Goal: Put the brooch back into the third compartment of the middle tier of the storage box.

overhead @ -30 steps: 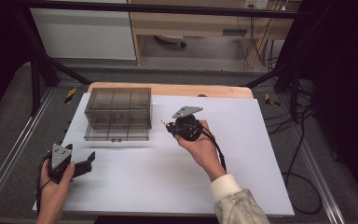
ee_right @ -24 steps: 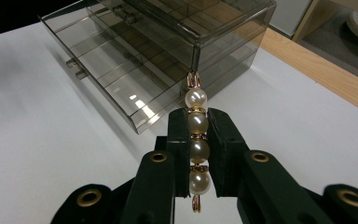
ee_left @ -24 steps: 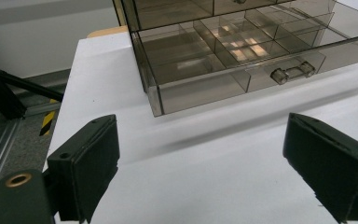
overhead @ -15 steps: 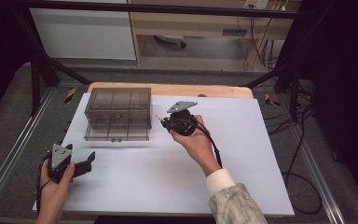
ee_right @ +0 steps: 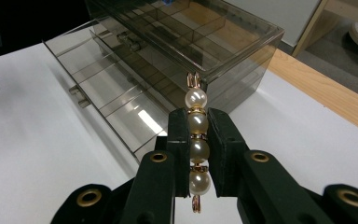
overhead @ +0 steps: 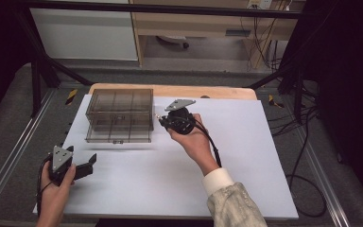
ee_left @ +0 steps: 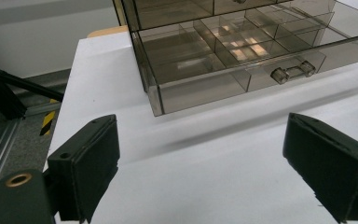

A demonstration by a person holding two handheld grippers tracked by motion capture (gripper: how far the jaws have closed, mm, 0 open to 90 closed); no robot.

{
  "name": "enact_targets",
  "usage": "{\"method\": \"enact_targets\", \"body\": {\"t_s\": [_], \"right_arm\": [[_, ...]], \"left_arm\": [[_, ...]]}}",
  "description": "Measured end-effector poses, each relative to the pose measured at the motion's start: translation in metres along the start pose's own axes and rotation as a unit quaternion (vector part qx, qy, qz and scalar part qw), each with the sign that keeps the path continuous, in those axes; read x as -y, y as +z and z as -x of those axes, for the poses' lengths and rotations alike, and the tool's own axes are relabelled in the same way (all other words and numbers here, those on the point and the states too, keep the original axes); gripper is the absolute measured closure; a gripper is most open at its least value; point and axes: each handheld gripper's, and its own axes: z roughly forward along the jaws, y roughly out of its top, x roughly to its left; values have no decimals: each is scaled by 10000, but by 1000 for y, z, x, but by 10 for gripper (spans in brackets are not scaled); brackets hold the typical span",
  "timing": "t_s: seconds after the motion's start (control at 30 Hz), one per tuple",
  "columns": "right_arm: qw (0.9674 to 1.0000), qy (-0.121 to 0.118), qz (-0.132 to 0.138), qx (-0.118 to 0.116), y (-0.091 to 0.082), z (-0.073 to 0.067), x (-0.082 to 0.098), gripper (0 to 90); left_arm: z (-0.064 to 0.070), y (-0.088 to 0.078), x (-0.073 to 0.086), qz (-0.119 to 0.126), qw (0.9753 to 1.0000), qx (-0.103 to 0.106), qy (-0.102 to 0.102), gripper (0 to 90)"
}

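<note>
Since a second ago, the right gripper (overhead: 163, 120) has travelled from a spot clear of the smoky transparent plastic drawer box (overhead: 119, 115) to just beside that box's right-hand end, a little farther up the white table sheet (overhead: 246, 156). The left gripper (overhead: 90, 163) has kept its place near the sheet's lower left corner, well short of the box.

The right hand (overhead: 194, 142) reaches forward and to the left from a pale patterned sleeve (overhead: 231, 203), the wrist bent so the black tool points toward the box's side; its grey three-cornered plate faces up and its cable trails back along the forearm. In the right gripper view the jaws are pressed together on a short strand of cream pearl beads with gold links (ee_right: 196, 140), which stands roughly upright between the pads, one pearl and a gold loop showing above them and another loop hanging below. The strand sits just in front of the box's end wall, above the pulled-out lower drawer (ee_right: 116, 112).

The left hand (overhead: 54, 194) holds its tool low over the sheet, pointing toward the box. In the left gripper view its two jaws stand wide apart with nothing between them, the box's open drawer (ee_left: 223, 60) lying ahead.
</note>
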Motion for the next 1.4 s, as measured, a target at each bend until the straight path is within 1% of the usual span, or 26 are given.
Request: {"method": "enact_targets", "body": {"t_s": [0.27, 0.43, 0.63, 0.8, 1.1, 1.23, 1.4], "right_arm": [[10000, -12, 40, -52, 9, -3, -4, 797], [9999, 7, 113, -85, 13, -4, -8, 797], [9999, 5, 132, -96, 18, -6, -14, 797], [9998, 5, 142, -112, 21, -7, -16, 797], [9998, 30, 169, -118, 26, -8, -17, 797], [9998, 4, 171, -90, 27, -9, -19, 797], [9998, -14, 184, -117, 28, -10, -20, 797]], "left_arm": [[0, 0, 0, 1, 10000, -1, 5, 106], [-1, 0, 0, 8, 10000, -14, 0, 106], [-1, 0, 0, 8, 10000, -9, 4, 106], [-1, -1, 0, 10, 10000, -3, -2, 106], [0, 0, 0, 12, 10000, 2, -1, 106], [0, 0, 0, 10, 10000, 10, 2, 106], [0, 0, 0, 4, 10000, 19, 12, 106]]}}
